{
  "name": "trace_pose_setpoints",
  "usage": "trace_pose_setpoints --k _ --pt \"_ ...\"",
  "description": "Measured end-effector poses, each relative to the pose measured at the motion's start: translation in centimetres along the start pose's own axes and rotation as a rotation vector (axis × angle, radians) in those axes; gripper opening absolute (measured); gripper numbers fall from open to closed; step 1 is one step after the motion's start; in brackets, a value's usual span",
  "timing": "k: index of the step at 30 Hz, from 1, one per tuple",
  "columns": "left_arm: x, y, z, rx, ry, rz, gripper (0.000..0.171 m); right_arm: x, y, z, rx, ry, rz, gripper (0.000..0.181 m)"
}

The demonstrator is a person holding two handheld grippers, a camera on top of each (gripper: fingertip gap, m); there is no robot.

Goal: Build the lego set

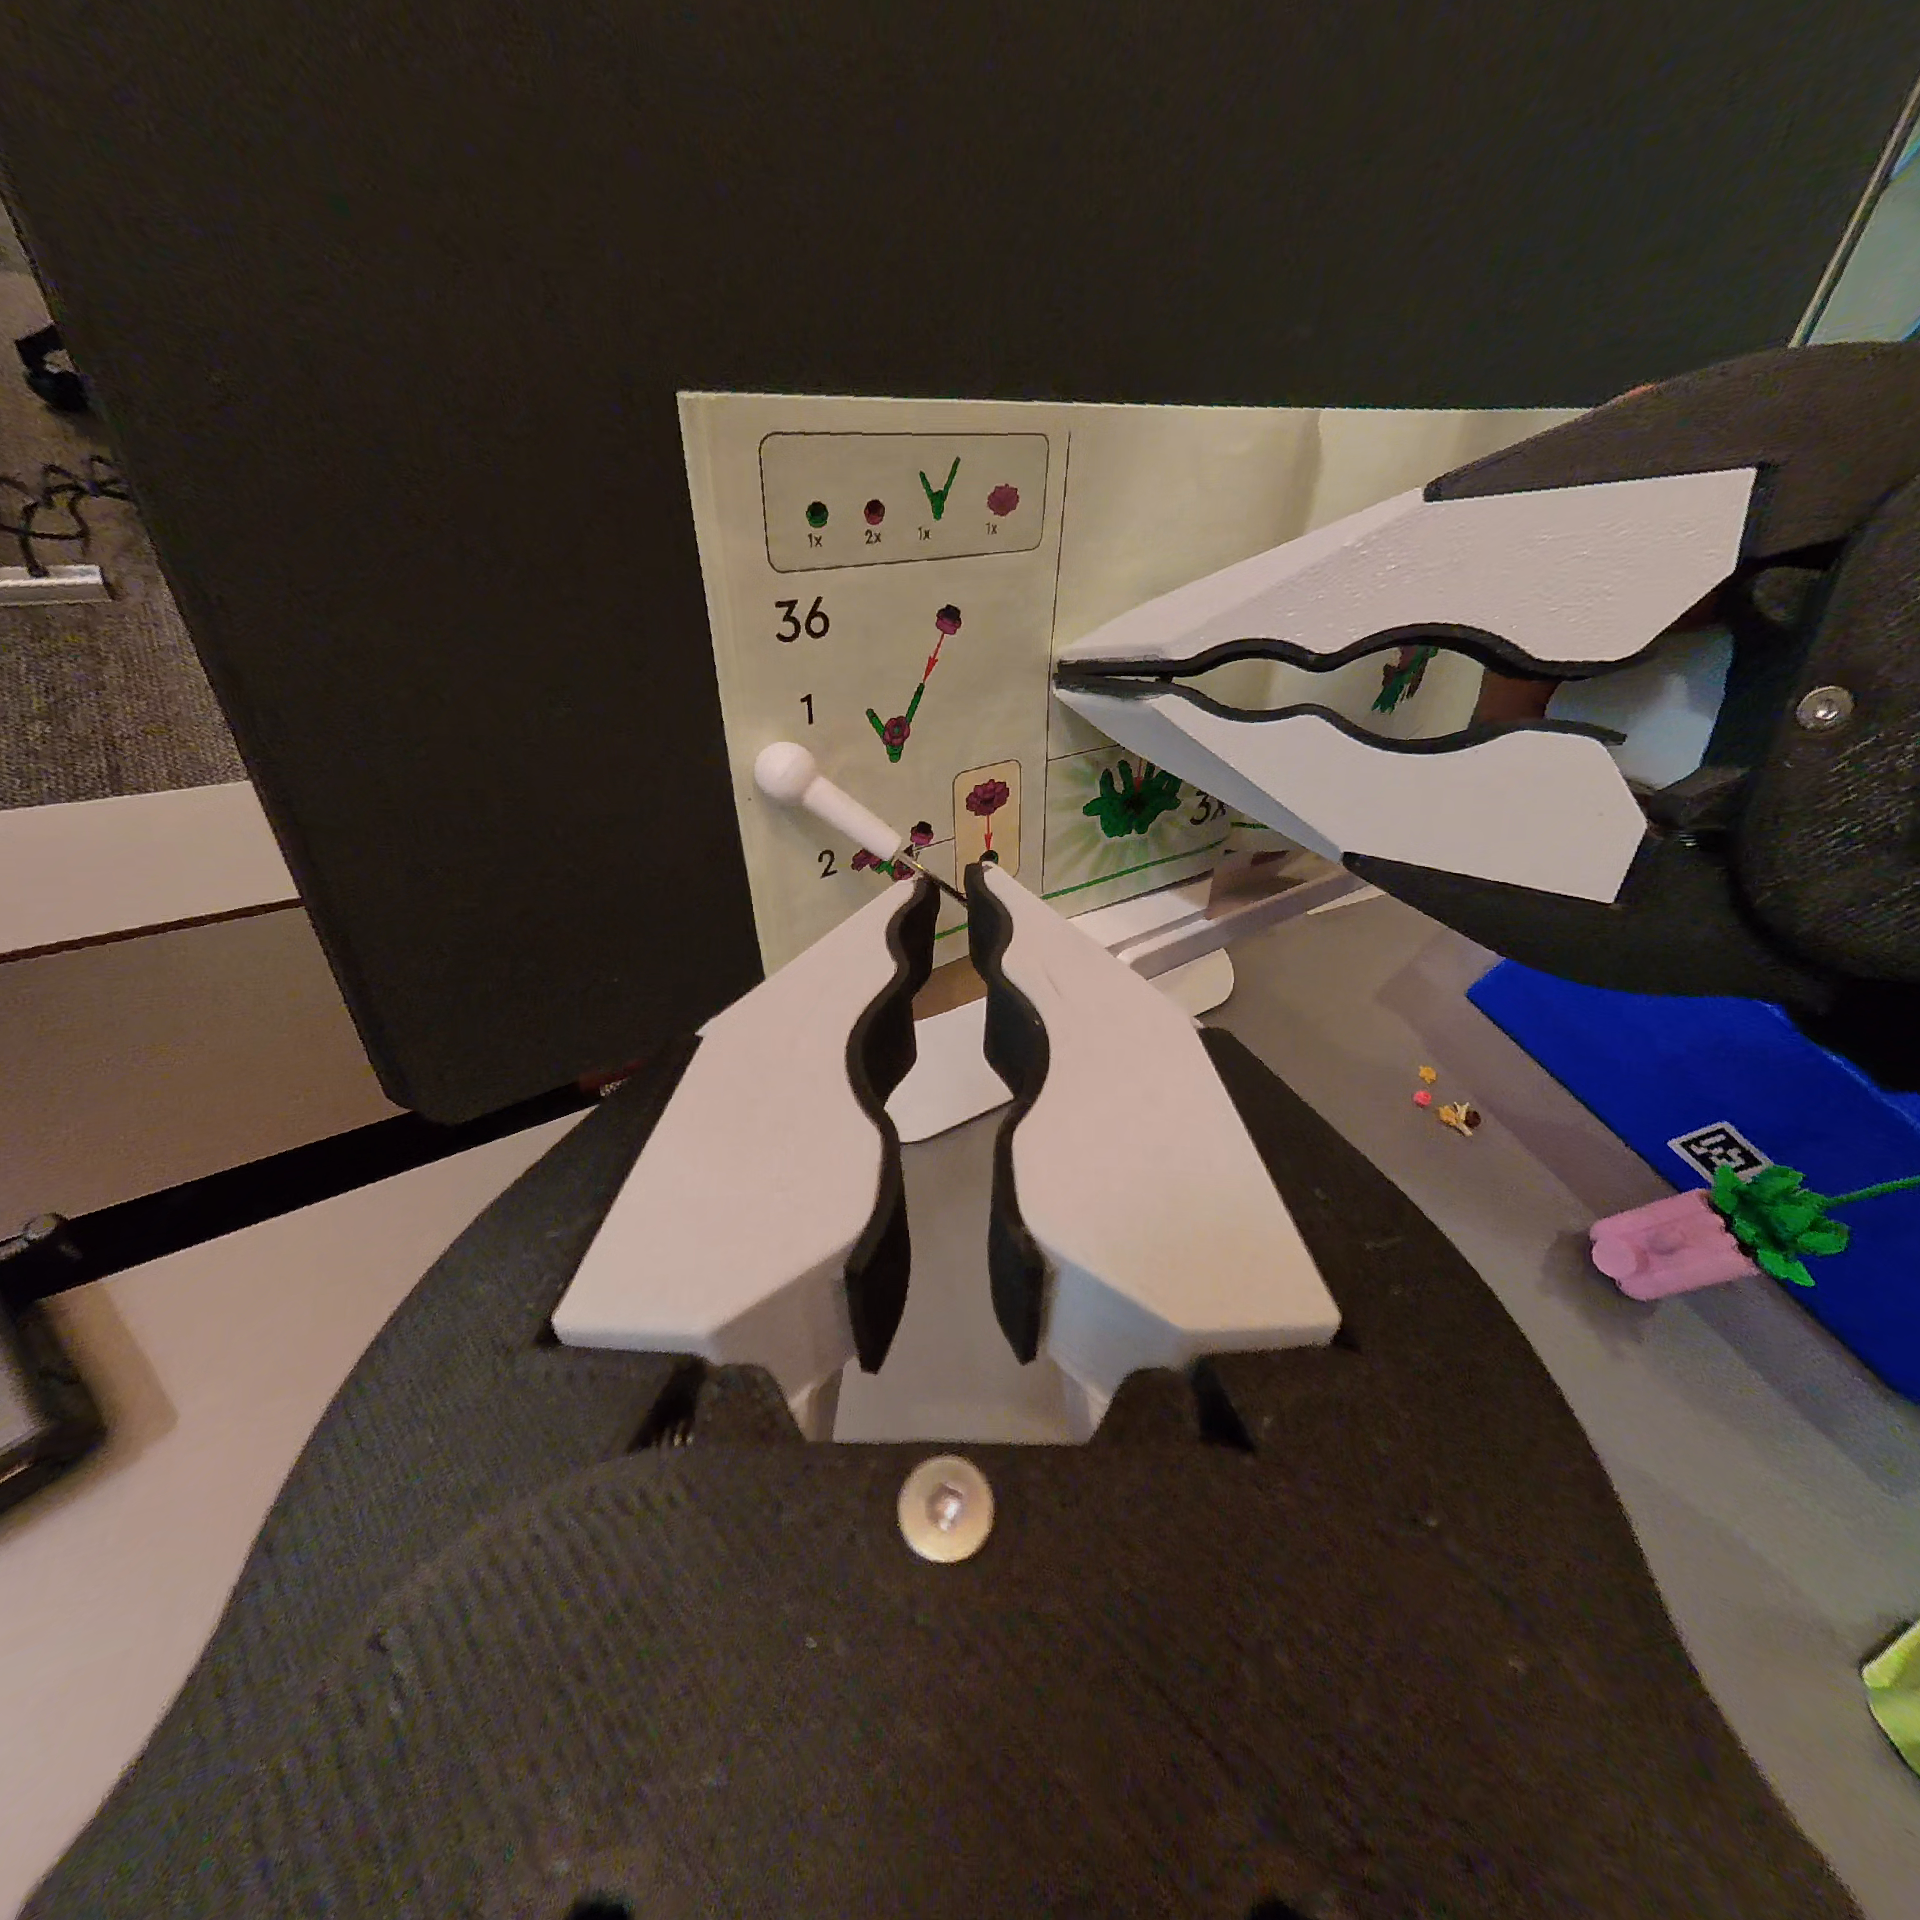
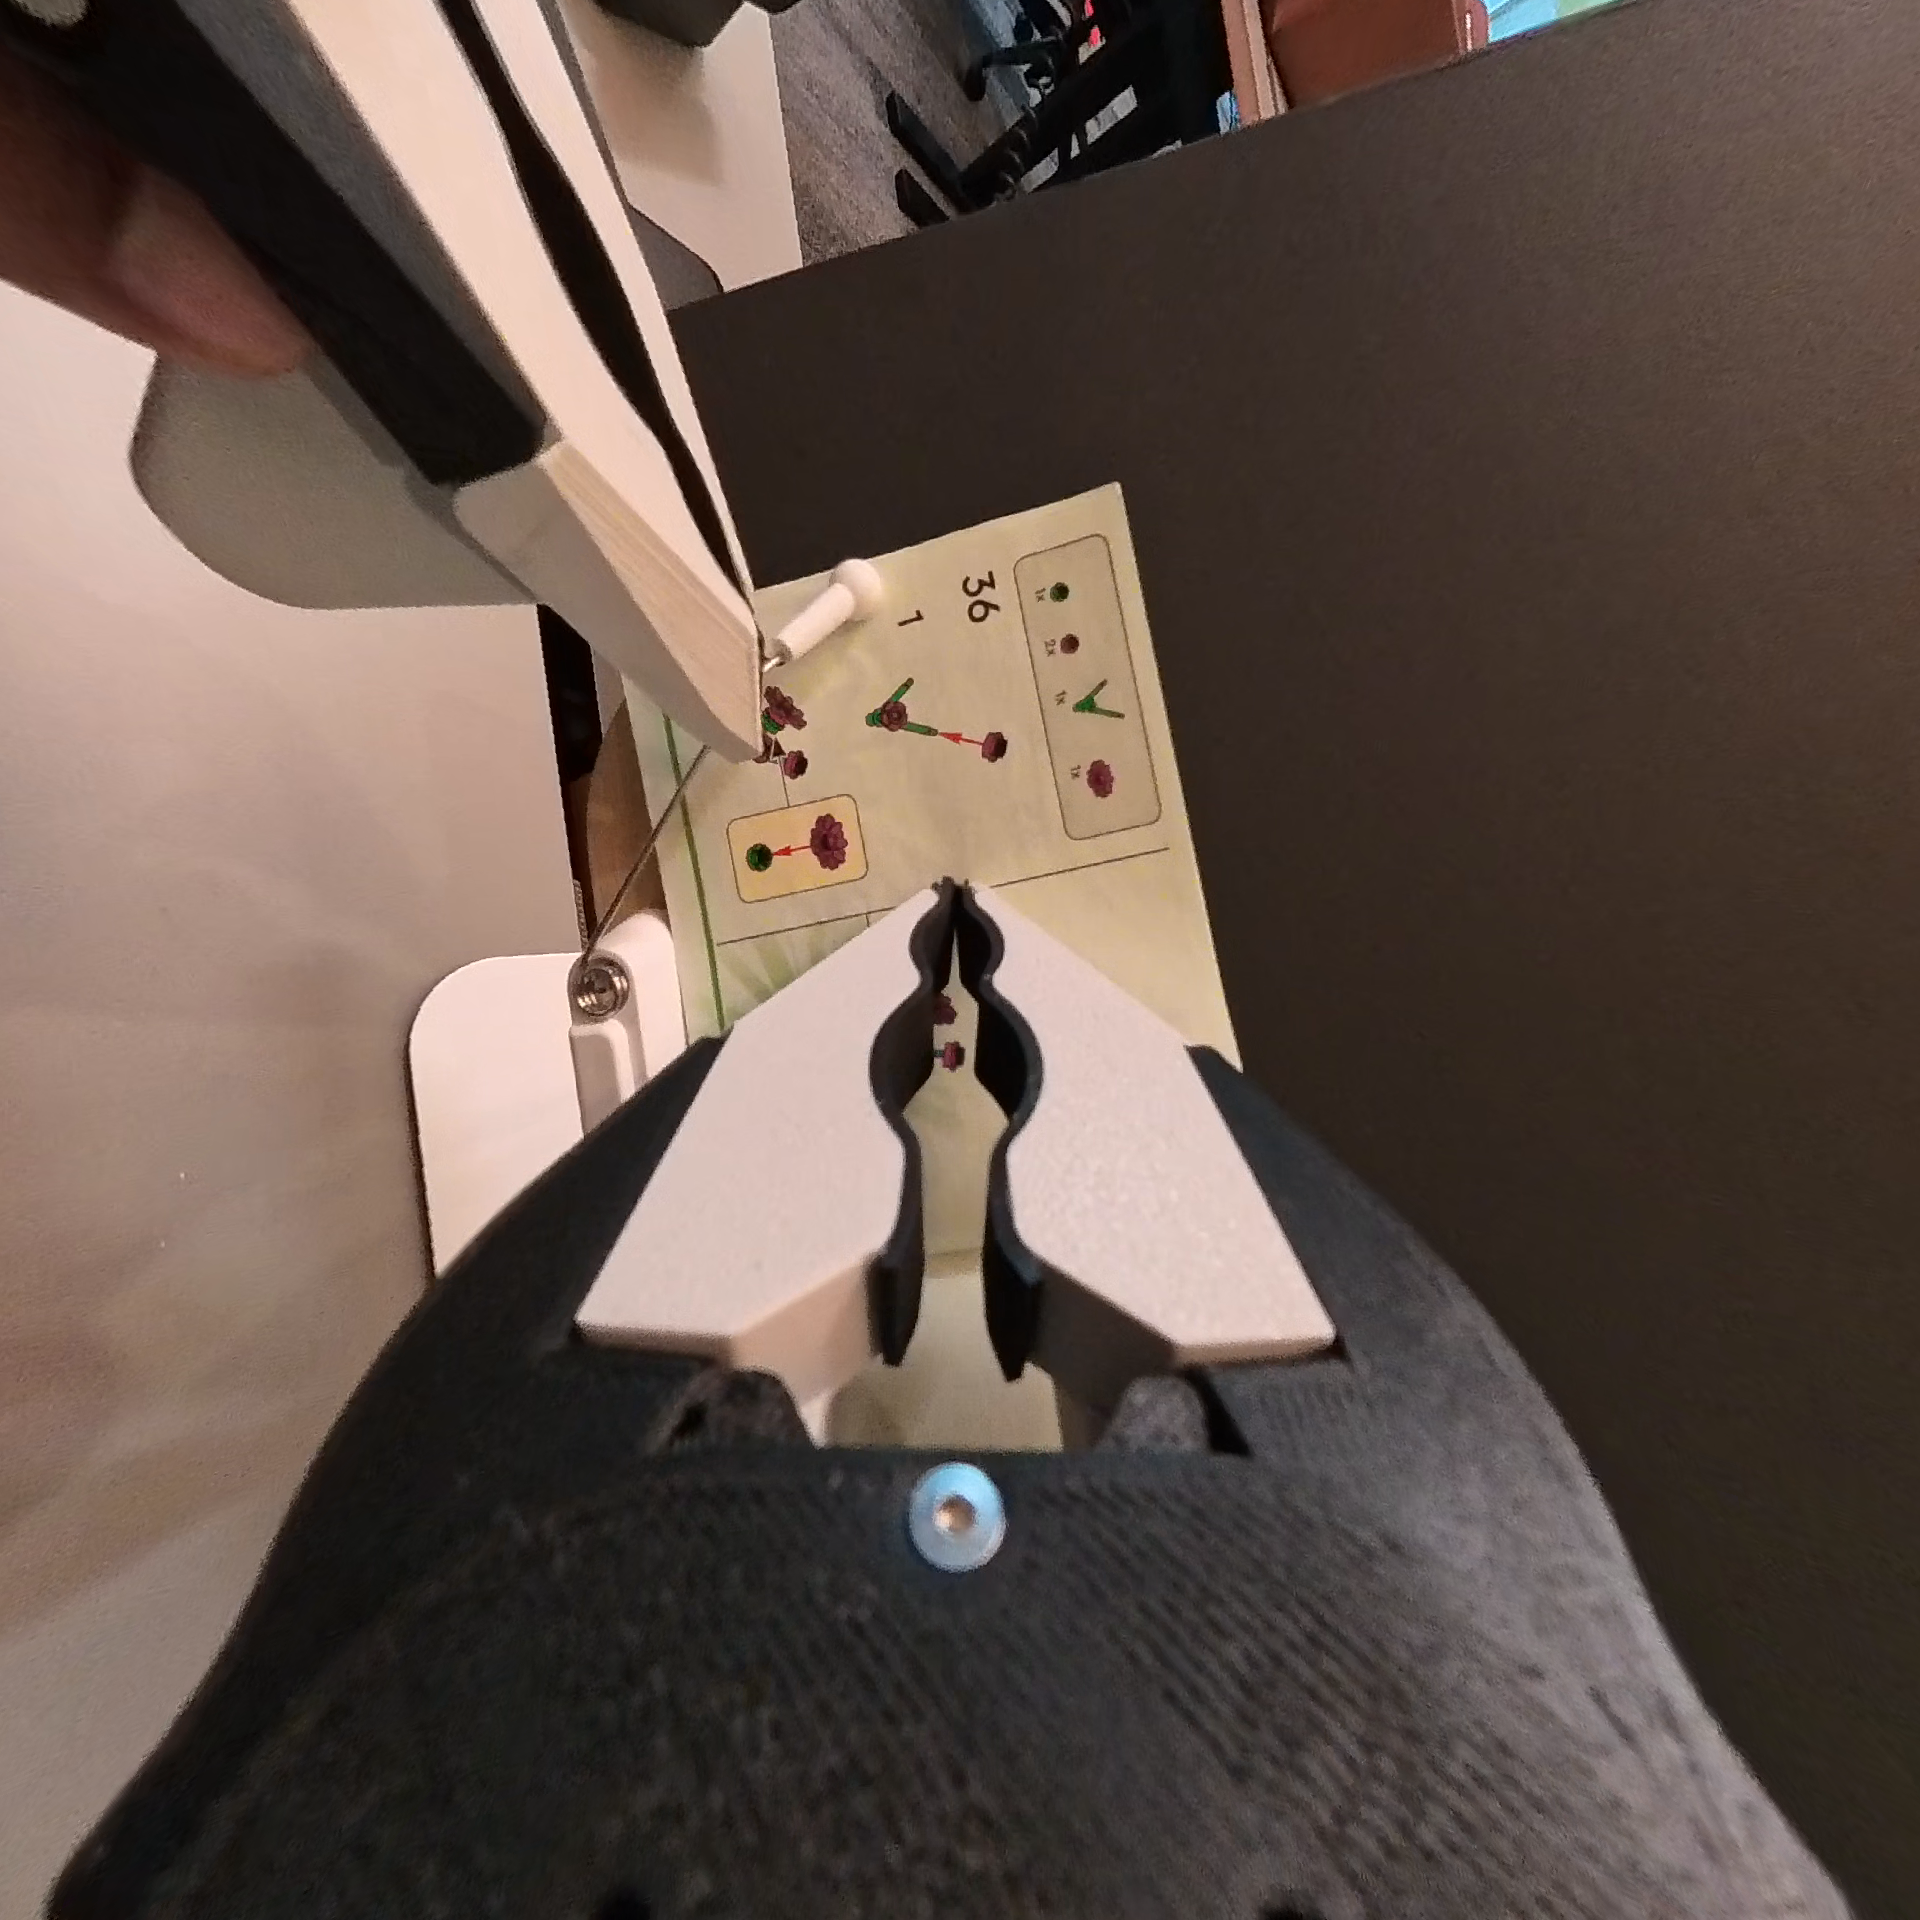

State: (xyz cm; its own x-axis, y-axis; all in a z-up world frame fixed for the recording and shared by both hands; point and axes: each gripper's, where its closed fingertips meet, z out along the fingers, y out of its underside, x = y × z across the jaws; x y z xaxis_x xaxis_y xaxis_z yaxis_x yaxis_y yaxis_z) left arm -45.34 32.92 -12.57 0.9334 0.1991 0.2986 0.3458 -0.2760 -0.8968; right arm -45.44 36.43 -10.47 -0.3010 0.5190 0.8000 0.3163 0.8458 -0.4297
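Observation:
The open instruction booklet [image 1: 883,644] stands on a white book stand [image 1: 1174,966] in front of a dark panel. My left gripper [image 1: 948,883] is shut on the thin metal wire of the stand's page-holder arm, just below its white knobbed tip [image 1: 784,771]. The right wrist view shows the same: the left gripper [image 2: 756,717] pinches the wire, and the knob [image 2: 831,613] sticks out beyond it. My right gripper [image 2: 954,888] is shut, with its tips at the booklet page [image 2: 935,644]. In the left wrist view the right gripper [image 1: 1065,675] points at the page's inner edge. I cannot tell whether it pinches paper.
A pink piece with green leaves on a green stem [image 1: 1704,1242] lies at the edge of a blue tray [image 1: 1662,1049] on the right. Several tiny loose pieces [image 1: 1449,1107] lie on the grey table. The dark panel [image 1: 416,520] rises behind the stand. My hands' fingertips stand some 5 cm from each other.

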Motion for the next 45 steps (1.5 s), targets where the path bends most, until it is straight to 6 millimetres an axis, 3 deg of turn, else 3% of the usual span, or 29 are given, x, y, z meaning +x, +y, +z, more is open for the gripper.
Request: trace_pose_setpoints --k 4,7,10,13,15,18,21,23,26,29,32,36,40,45 --pt "0.1 -0.1 -0.2 0.001 0.010 -0.018 0.004 -0.2 -0.5 -0.5 0.026 -0.028 0.060 0.000" --pt "0.0 -0.5 -1.0 0.014 0.004 -0.010 0.004 0.3 -1.5 -2.9 0.049 -0.031 0.112 0.007" --pt "0.1 -1.8 -2.6 0.068 0.019 -0.025 0.006 0.2 -2.7 -8.0 0.064 -0.037 0.205 0.014" --pt "0.6 -3.8 -4.8 0.158 0.023 -0.046 0.010 -1.2 -3.6 -15.0 0.071 -0.027 0.343 0.016" --pt "1.4 -5.2 -6.5 0.218 0.020 -0.037 0.015 -3.0 -3.9 -19.9 0.081 -0.011 0.471 0.017" --pt "3.6 -7.3 -9.4 0.303 0.019 0.011 0.023 -7.4 -3.6 -26.5 0.085 0.012 0.705 0.022" --pt "7.4 -8.6 -12.6 0.379 0.030 0.072 0.032 -12.9 -1.9 -31.5 0.024 0.093 0.854 0.030" --pt "10.4 -7.9 -14.2 0.399 0.062 0.123 0.032 -16.1 -0.6 -34.1 -0.007 0.162 0.919 0.030" --pt "14.0 -4.2 -15.0 0.293 0.132 0.216 0.032 -19.6 1.2 -36.3 -0.056 0.247 0.980 0.031" --pt "16.5 3.2 -15.6 0.059 0.220 0.264 0.037 -21.3 0.9 -37.3 -0.043 0.260 1.004 0.036" --pt "18.2 10.7 -18.0 -0.070 0.267 0.242 0.037 -22.3 0.2 -37.6 -0.006 0.250 1.044 0.046" --pt "19.7 17.9 -21.8 -0.146 0.327 0.110 0.036 -25.1 -0.8 -37.6 0.003 0.189 1.078 0.049" --pt "19.8 22.0 -25.6 -0.200 0.318 0.085 0.036 -27.6 -0.9 -38.4 -0.017 0.209 1.033 0.047" --pt "19.3 23.8 -28.4 -0.177 0.269 0.066 0.036 -29.5 0.2 -39.1 -0.032 0.234 1.044 0.044"
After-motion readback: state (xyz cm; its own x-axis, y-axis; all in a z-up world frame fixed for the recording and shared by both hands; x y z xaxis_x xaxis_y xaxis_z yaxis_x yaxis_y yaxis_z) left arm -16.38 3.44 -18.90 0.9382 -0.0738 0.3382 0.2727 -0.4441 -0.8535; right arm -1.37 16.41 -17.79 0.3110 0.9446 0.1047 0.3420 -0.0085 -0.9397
